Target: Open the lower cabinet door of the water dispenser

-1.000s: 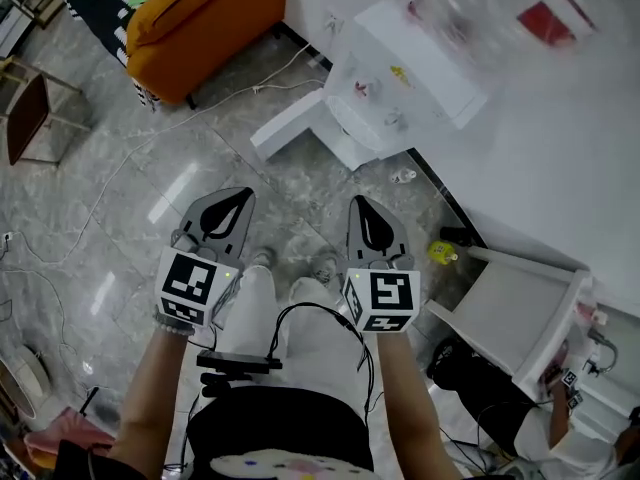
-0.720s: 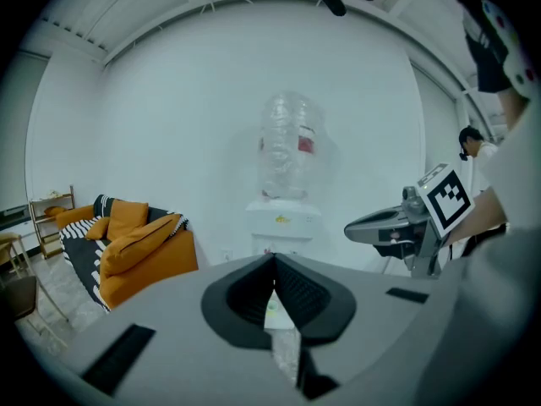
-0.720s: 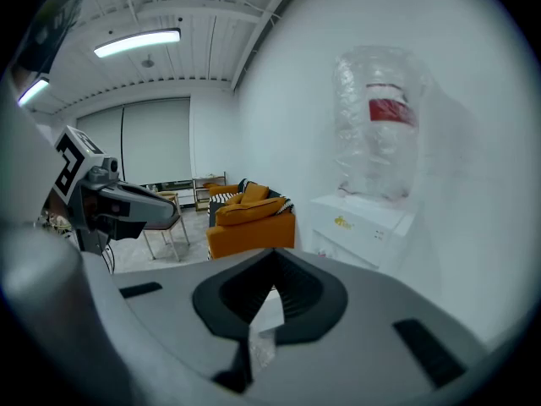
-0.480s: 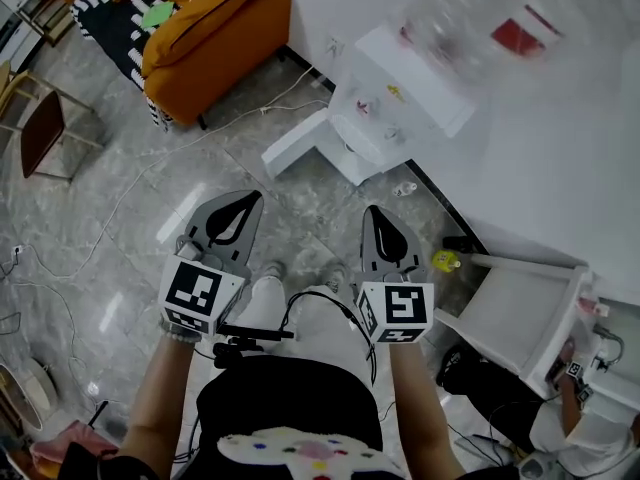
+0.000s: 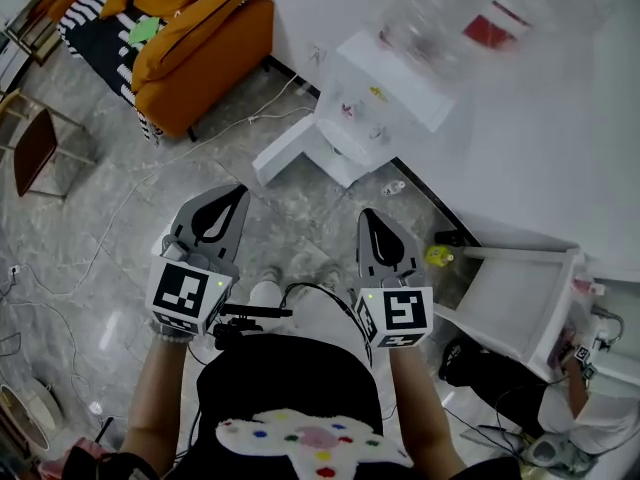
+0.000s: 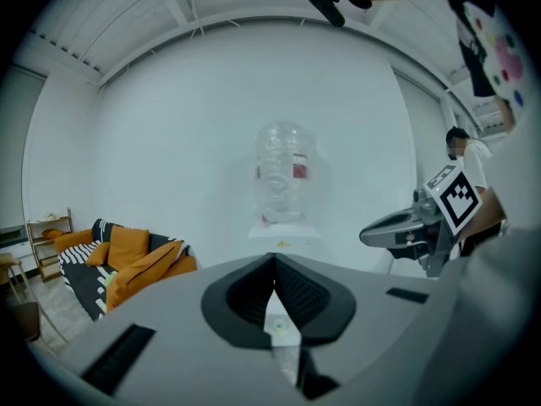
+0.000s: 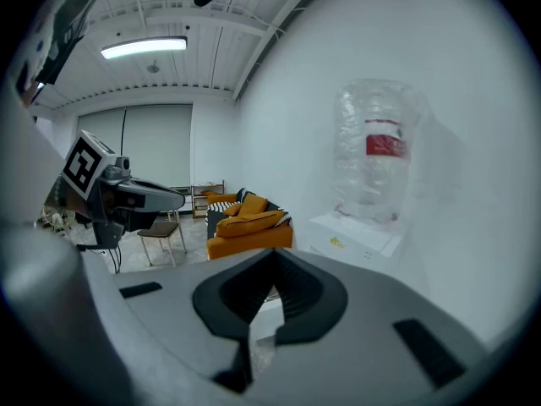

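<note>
Standing well back, the person holds both tools out in front. The left gripper (image 5: 240, 190) and the right gripper (image 5: 366, 214) are each pinched fully closed on nothing, and both have lifted over the last second. Beyond their tips, across the marble floor (image 5: 150, 218), sits the water dispenser (image 5: 385, 83). Its lower cabinet door (image 5: 285, 150) appears to jut out from the base, already swung open, so the job looks finished and the hands seem to be withdrawing.

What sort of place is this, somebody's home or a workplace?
Likely an office lounge or studio, not a home: an orange sofa, a water dispenser with a big bottle, and bare white walls.
</note>
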Available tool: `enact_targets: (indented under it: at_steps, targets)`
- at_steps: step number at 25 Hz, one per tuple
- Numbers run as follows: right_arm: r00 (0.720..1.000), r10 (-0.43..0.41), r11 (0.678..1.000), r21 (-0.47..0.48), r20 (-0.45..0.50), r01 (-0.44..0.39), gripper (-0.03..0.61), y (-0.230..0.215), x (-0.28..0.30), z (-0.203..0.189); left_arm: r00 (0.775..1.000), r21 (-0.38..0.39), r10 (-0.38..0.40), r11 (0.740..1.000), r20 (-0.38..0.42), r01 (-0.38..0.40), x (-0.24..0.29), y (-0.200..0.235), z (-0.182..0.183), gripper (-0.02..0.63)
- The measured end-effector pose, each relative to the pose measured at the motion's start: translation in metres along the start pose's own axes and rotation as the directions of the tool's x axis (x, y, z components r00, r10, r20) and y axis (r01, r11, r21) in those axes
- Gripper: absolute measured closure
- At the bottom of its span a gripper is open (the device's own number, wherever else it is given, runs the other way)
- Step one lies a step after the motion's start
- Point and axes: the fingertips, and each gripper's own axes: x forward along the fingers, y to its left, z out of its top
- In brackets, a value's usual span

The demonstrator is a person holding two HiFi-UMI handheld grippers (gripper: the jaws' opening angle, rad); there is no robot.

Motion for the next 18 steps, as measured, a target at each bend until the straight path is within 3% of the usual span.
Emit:
enact_targets:
  at_steps: [11,18]
  targets:
    - [0.999,-0.036,0.999,0.014,0.031,0.036,0.575,0.003,-0.008,0.012,0.999,0.002,-0.014,1.000,0.035,0.014,-0.004,0.009,0.017,0.601]
    - [0.998,-0.052,0.999,0.013,0.046,0.051,0.575,0.004,-0.013,0.018,0.999,-0.050,-0.009,0.999,0.037,0.011,-0.017,0.008,0.011,0.601]
